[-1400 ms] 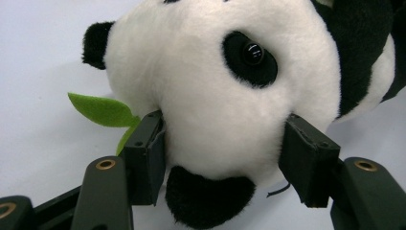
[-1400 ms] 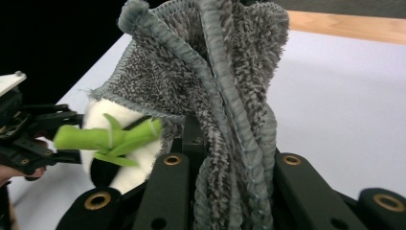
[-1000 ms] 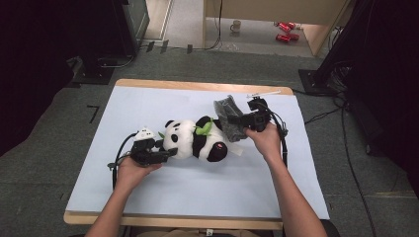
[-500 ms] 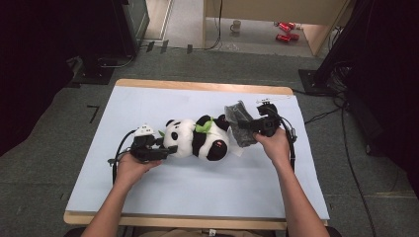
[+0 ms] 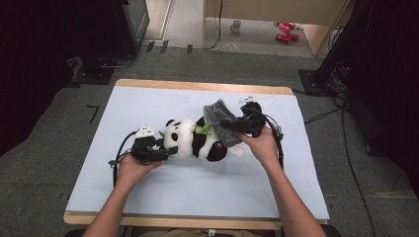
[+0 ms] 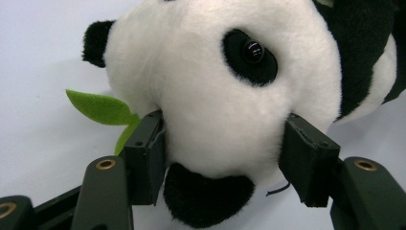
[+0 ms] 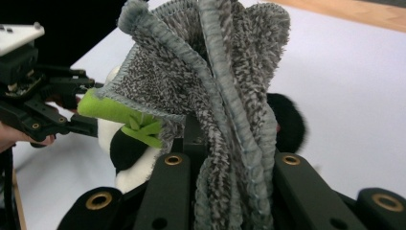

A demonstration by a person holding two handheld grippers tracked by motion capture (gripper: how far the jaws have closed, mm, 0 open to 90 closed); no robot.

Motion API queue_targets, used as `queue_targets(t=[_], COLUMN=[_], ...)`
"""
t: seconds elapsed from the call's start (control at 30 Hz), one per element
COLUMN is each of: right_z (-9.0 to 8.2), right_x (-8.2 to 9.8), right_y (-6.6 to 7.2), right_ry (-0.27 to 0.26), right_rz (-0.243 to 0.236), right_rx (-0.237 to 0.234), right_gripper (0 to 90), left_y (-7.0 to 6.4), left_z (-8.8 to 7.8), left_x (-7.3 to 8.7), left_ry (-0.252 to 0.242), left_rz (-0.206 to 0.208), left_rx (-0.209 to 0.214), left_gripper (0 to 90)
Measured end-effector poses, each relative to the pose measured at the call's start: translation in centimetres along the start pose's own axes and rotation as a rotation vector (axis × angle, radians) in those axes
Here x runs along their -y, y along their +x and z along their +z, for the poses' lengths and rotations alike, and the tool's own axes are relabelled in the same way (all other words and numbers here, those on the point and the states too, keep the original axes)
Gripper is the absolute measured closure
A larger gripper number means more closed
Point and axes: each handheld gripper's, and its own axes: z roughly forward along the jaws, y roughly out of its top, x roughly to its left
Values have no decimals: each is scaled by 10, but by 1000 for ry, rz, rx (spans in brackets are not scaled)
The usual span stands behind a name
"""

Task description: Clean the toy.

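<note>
My left gripper (image 5: 165, 150) jaws clench the panda (image 5: 197, 140)'s head; it lies lengthwise across the counter (image 5: 148, 103), head leftward. My right gripper (image 5: 232, 124) pinches the grey cloth (image 5: 221, 121) over its body.

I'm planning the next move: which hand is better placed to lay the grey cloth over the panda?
Right. The right gripper is shut on the grey cloth, held above the panda; the left gripper is clamped on the panda's head, steadying it.

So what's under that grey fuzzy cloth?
The grey cloth, pinched in the right hand-held gripper, drapes over the toy panda's lower body; a green leaf peeks out. The covered legs are hidden.
</note>
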Motion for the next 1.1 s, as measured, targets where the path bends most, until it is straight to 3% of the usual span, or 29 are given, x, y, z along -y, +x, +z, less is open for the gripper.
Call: queue_targets(t=[0.13, 0.23, 0.33, 0.43, 0.53, 0.87, 1.1], right_z=[17, 24, 24, 25, 25, 16, 10], right_x=[2, 4, 7, 13, 16, 29, 43], right_y=[6, 4, -2, -5, -7, -17, -27], right_ry=[47, 52, 40, 21, 24, 41, 44], right_rz=[-9, -2, 19, 9, 9, 38, 67], right_rx=[-20, -37, -54, -52, -47, -37, -40], right_gripper=[767, 765, 762, 764, 766, 767, 766], left_y=[-2, -2, -2, -2, -2, 2, 8], left_z=[0, -1, 0, 0, 1, 2, 3], left_x=[3, 4, 4, 3, 2, -4, -7], left_ry=[3, 2, -4, -3, 0, 39, 50], left_rz=[2, -5, -13, -15, -6, -31, -37], left_rx=[-11, -11, -9, -3, -7, 7, 40], left_gripper=[391, 388, 386, 385, 386, 385, 380])
